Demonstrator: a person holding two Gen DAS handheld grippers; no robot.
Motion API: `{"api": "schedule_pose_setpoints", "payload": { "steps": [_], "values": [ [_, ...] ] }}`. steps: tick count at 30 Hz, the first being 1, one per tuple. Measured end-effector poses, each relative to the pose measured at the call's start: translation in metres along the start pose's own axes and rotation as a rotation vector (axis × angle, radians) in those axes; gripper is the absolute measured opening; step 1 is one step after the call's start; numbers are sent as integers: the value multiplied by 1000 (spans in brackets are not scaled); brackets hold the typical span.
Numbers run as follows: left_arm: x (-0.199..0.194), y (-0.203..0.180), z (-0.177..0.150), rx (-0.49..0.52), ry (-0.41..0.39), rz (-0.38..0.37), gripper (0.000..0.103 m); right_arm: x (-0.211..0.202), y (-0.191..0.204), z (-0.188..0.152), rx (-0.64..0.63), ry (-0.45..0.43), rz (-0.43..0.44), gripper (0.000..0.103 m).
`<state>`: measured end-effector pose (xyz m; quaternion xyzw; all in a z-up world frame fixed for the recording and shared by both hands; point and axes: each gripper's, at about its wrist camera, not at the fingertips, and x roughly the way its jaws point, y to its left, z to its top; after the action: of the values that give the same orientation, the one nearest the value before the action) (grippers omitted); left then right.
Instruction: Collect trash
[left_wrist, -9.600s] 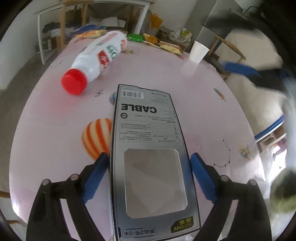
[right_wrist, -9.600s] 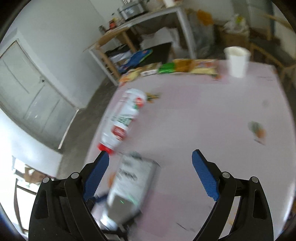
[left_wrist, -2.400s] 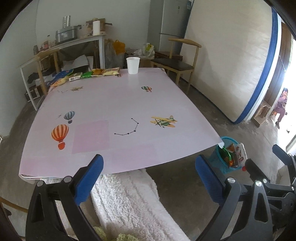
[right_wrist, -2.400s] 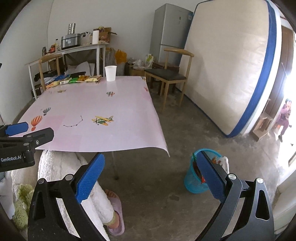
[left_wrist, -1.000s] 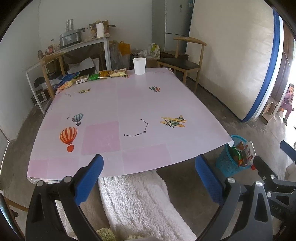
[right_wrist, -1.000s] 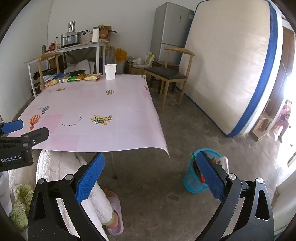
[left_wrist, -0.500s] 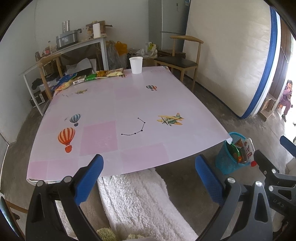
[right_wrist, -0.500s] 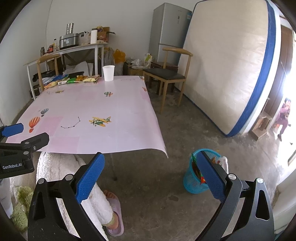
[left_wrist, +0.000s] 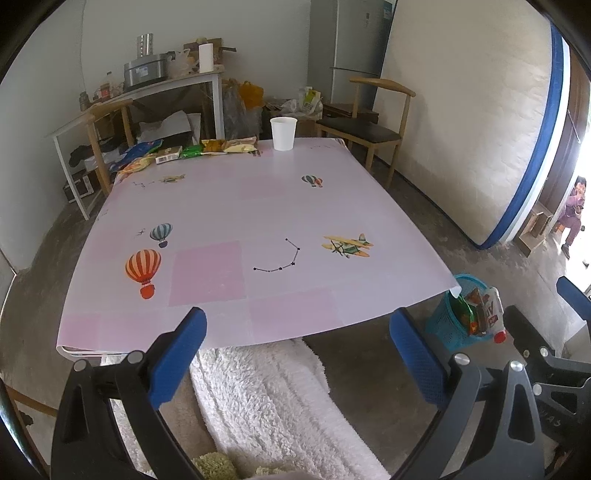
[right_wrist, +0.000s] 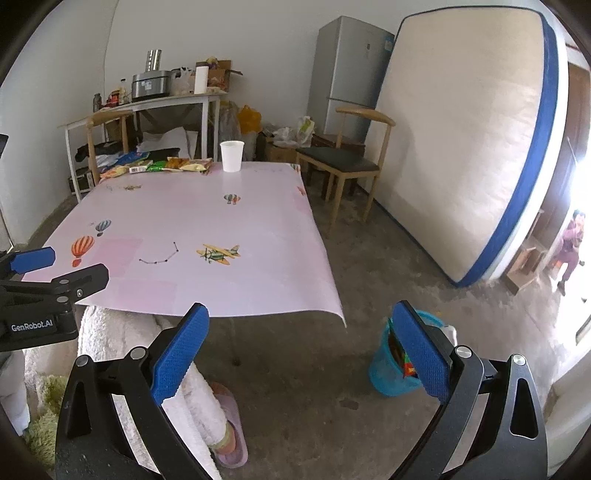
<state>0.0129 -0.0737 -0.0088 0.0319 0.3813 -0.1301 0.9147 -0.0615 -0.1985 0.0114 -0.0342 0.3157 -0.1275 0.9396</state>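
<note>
The left gripper (left_wrist: 297, 354) hangs off the near edge of the pink table (left_wrist: 236, 206), its blue fingers spread wide with nothing between them. Snack wrappers (left_wrist: 192, 151) lie along the table's far edge, a white paper cup (left_wrist: 283, 133) just right of them. The right gripper (right_wrist: 301, 349) hovers over the floor, likewise spread and empty. Near right stands the blue trash basket (left_wrist: 448, 325), a red-capped bottle (left_wrist: 493, 315) sticking out.

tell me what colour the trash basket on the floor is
The trash basket is a bright turquoise-blue mesh; it shows best in the left wrist view, where less of it is hidden.
</note>
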Motion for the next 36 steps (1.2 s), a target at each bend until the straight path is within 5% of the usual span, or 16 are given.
{"api": "schedule_pose_setpoints", "payload": {
  "steps": [24, 36],
  "values": [
    [44, -22, 5, 78, 75, 43, 97, 38, -21, -6, 94, 39, 79, 95],
    [54, -46, 45, 76, 41, 46, 97, 47, -59, 23, 102, 8, 97, 95]
  ]
}}
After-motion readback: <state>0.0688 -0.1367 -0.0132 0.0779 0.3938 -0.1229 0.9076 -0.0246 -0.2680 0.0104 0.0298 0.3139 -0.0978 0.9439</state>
